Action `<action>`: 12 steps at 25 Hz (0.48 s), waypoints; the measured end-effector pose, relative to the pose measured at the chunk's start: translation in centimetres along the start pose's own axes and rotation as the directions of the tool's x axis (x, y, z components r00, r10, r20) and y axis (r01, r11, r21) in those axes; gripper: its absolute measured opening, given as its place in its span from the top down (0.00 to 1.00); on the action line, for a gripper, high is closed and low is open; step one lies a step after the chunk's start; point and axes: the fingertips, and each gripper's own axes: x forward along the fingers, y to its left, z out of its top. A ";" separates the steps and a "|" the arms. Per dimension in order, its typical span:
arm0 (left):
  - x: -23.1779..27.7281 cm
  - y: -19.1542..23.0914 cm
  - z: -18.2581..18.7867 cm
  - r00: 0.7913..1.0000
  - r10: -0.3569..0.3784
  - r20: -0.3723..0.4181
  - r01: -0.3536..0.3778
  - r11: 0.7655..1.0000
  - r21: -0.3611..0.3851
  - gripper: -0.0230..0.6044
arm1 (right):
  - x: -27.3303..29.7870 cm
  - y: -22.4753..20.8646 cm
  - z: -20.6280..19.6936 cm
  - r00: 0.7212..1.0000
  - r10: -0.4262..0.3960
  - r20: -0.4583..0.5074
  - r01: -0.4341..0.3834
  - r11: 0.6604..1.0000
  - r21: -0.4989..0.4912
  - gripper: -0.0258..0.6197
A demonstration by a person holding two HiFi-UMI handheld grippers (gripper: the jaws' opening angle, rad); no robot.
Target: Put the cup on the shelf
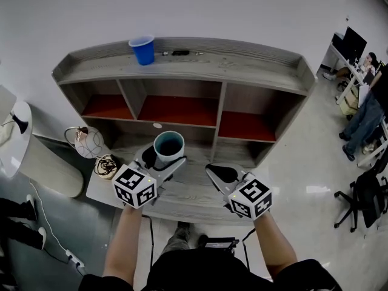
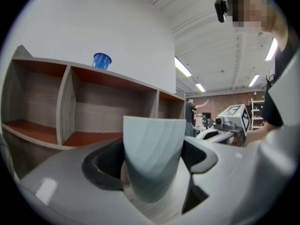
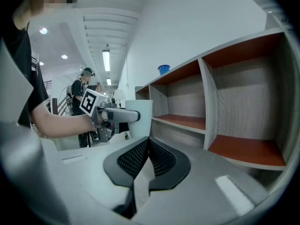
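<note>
Left gripper clamps the cup at centre frame. Right gripper — beside it — is closed, empty.

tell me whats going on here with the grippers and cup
A person holds a gripper in each hand. The left gripper is closed on a grey cup, upright, in front of the wooden shelf. The right gripper is shut and empty beside it. A blue cup stands on the shelf's top.
</note>
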 end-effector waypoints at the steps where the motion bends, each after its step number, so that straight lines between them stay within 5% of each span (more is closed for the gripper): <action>1: 0.4 0.5 0.7 1.000 0.001 0.004 -0.001 1.000 0.005 0.37 | 0.2 -0.1 0.6 1.000 0.006 0.006 -0.006 1.000 -0.012 0.94; 12: 4.4 5.7 4.6 0.999 -0.020 0.028 0.020 1.000 0.008 0.38 | 3.1 -1.4 5.3 0.998 0.028 0.065 -0.027 0.999 -0.019 0.94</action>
